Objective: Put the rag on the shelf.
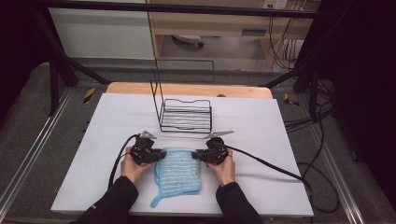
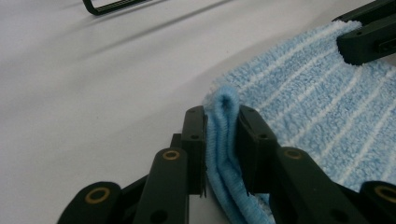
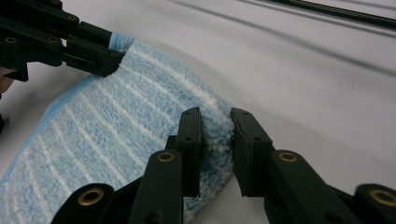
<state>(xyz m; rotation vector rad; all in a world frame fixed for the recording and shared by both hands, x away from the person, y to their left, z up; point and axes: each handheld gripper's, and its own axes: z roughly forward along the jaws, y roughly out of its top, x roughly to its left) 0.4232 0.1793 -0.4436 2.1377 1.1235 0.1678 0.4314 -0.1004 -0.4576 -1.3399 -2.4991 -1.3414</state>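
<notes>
Black jaws of the left gripper (image 2: pixel 222 140) were clamped on a bunched far corner of the light-blue, white-striped terry cloth (image 1: pixel 179 170), and the right gripper (image 3: pixel 215 140) had the opposite far corner pinched between its pads. That cloth lay flat on the white table (image 1: pixel 116 121) between both hands, long axis running toward the person, loop tail nearest them. Beyond it stood the black wire rack (image 1: pixel 186 115), well apart.
</notes>
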